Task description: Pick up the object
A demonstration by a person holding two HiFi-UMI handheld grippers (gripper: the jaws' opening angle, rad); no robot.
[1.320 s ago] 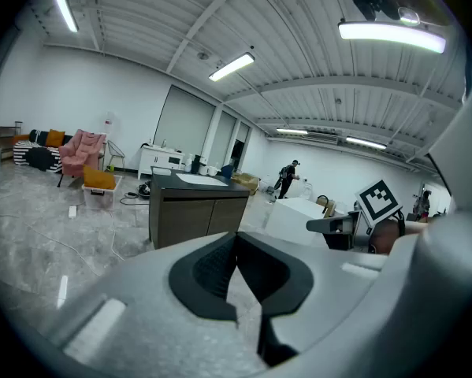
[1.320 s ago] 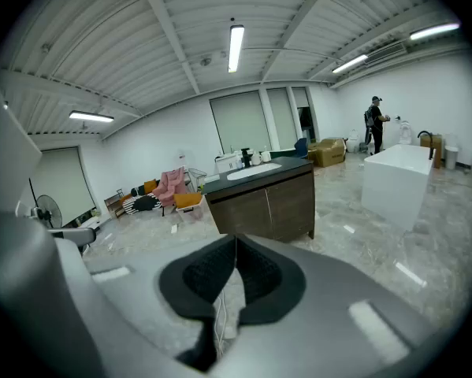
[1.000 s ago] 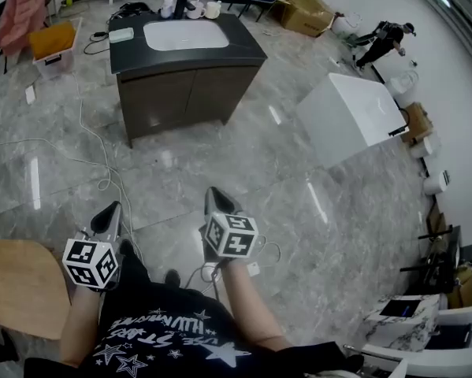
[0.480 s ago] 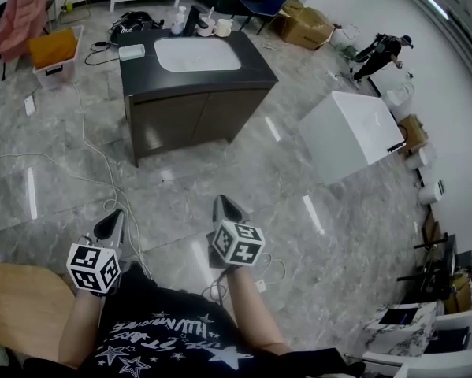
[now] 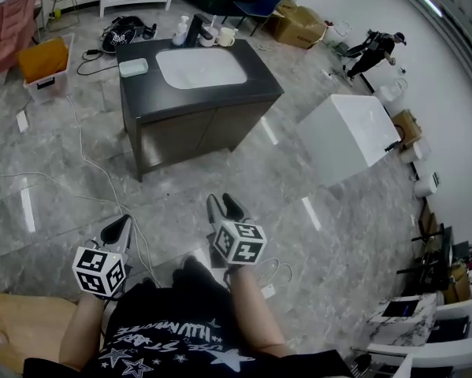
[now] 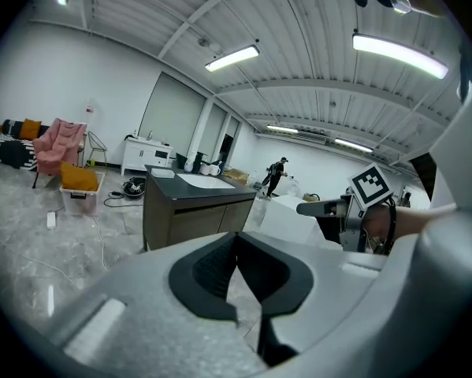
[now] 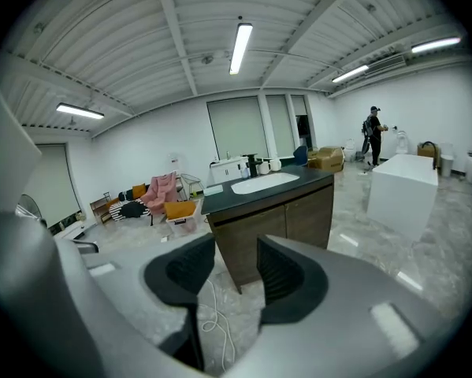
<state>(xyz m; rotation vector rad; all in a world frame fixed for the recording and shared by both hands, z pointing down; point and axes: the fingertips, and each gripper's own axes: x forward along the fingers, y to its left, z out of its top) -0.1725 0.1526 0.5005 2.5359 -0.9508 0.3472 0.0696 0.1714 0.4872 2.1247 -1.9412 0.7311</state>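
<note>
The step in hand is the approach. Both claws hang over the floor, well short of the dark surface (image 5: pixel 255 85) with its white basin (image 5: pixel 200 68). The left claw (image 5: pixel 122 225) is pressed together, tips meeting, with nothing in it. The right claw (image 5: pixel 224 205) has just been opening and stands spread, with only floor and a cable (image 7: pixel 213 321) showing through the gap.

Which thing is meant I cannot tell. A pale tray (image 5: pixel 133 68) sits by the surface's left edge, and cups and bottles (image 5: pixel 208 34) stand along its far edge, all untouched. The next move, I judge, calls for closing in on the surface and aiming the spread claw at one of them.

Only the head view shows the surface from above. Only the left gripper view shows the right claw side-on. Only the right gripper view looks straight through the spread gap.
</note>
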